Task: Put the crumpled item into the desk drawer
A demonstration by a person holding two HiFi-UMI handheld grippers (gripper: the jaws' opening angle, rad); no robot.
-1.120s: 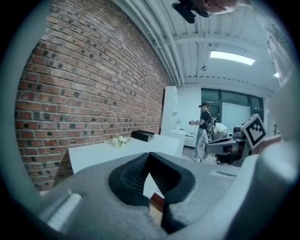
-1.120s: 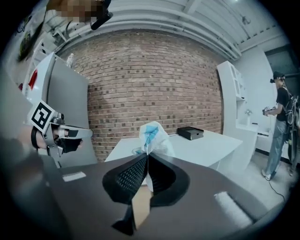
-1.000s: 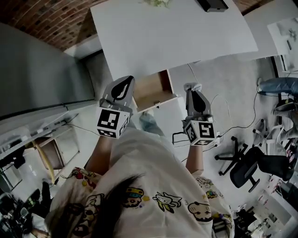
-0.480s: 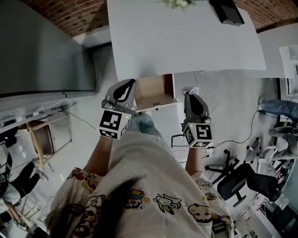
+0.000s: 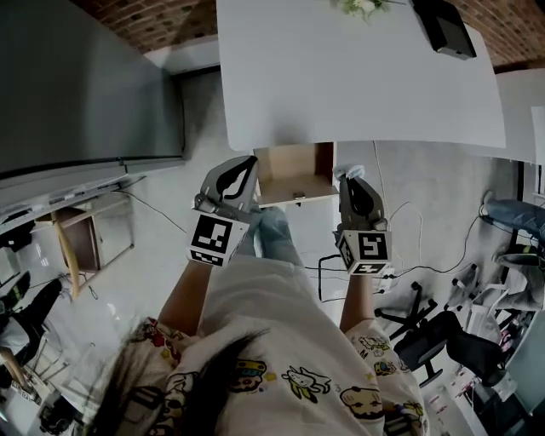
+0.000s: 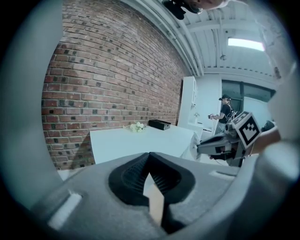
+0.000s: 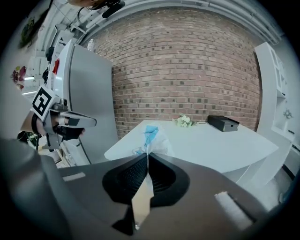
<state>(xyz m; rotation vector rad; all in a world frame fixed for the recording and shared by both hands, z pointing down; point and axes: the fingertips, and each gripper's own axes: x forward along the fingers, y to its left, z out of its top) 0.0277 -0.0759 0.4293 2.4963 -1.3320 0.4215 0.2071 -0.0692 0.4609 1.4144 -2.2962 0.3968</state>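
In the head view the white desk [image 5: 358,85] has its wooden drawer [image 5: 289,170] pulled open under the near edge. My right gripper [image 5: 351,174] is just right of the drawer, shut on the crumpled item [image 5: 352,170]. In the right gripper view the crumpled item [image 7: 152,138] is a white and blue wad sticking up from the closed jaws of my right gripper [image 7: 147,154]. My left gripper [image 5: 242,166] hovers at the drawer's left side. In its own view the left gripper [image 6: 150,154] is shut with nothing in it.
A small bunch of flowers [image 5: 362,7] and a black box [image 5: 447,25] lie at the desk's far side. A tall grey cabinet [image 5: 85,85] stands at the left. An office chair [image 5: 451,341] and cables are on the floor at the right.
The view has shifted, so the desk and open drawer now sit more centred between the grippers. Both grippers stay shut, and the right one still holds the crumpled item.
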